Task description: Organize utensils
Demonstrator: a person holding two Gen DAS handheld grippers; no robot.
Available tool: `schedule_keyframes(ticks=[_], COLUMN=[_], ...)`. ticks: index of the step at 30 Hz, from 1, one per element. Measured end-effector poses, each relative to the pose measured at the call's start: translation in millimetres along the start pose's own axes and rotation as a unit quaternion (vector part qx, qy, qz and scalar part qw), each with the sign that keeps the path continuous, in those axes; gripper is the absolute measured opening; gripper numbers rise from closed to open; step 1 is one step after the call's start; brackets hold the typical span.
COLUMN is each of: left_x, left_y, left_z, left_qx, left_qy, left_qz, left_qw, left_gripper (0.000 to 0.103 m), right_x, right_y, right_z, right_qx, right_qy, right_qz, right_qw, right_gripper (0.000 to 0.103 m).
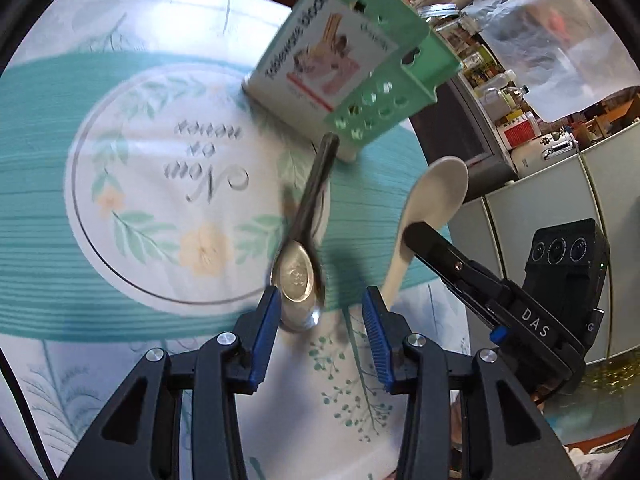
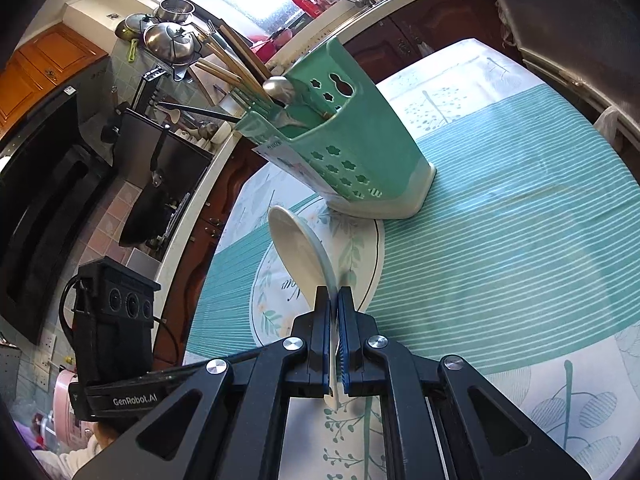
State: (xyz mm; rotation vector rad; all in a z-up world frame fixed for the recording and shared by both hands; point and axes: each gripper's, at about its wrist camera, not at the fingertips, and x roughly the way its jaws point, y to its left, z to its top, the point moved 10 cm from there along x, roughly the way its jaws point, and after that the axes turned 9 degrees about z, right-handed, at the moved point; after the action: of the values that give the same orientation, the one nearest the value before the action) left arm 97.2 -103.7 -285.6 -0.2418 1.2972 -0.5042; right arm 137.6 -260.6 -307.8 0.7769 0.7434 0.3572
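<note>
Left wrist view shows my left gripper (image 1: 320, 320) with its blue pads (image 1: 266, 336) spread wide and holding nothing; the bowl of a metal spoon (image 1: 298, 280) lies on the tablecloth (image 1: 60, 240) right at the tip of my left pad, though I cannot tell whether the pad touches it. The spoon's dark handle runs away from me toward the green utensil holder (image 1: 360, 80), ending just short of its base. To the right in the same view my right gripper (image 1: 416, 236) carries a white spoon (image 1: 436, 200), bowl end up and off the cloth. In the right wrist view my right gripper (image 2: 335, 308) has its fingers (image 2: 320, 320) pressed nearly together, pinching the white spoon (image 2: 300, 248) by its handle; the handle's end pokes out below the pads and the bowl points forward toward the utensil holder (image 2: 352, 152), near it but not touching. That holder stands on the tablecloth (image 2: 500, 220) and already contains chopsticks (image 2: 236, 68), a metal ladle or spoon (image 2: 278, 88) and a fork (image 2: 288, 120).
</note>
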Motion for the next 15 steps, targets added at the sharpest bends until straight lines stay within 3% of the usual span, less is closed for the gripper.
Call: schedule_keyframes(ticks=[7,15], left_x=[24.4,32.3], left_y=[-8.2,-8.1], left_z=[-24.4,-19.0], left_qx=[-0.018,-0.088], left_qy=[0.040,0.036], left_qz=[-0.017,-0.070], left_qw=[0.9989,0.9930], left_gripper=[0.040,0.040], right_x=[7.9,18.6], right_y=[-8.2,-12.7], right_z=[-11.4,-17.9], right_qx=[0.004,0.009], right_qy=[0.010,0.015], right_qz=[-0.007,-0.008], right_qw=[1.000,1.000], right_gripper=[0.004,0.004])
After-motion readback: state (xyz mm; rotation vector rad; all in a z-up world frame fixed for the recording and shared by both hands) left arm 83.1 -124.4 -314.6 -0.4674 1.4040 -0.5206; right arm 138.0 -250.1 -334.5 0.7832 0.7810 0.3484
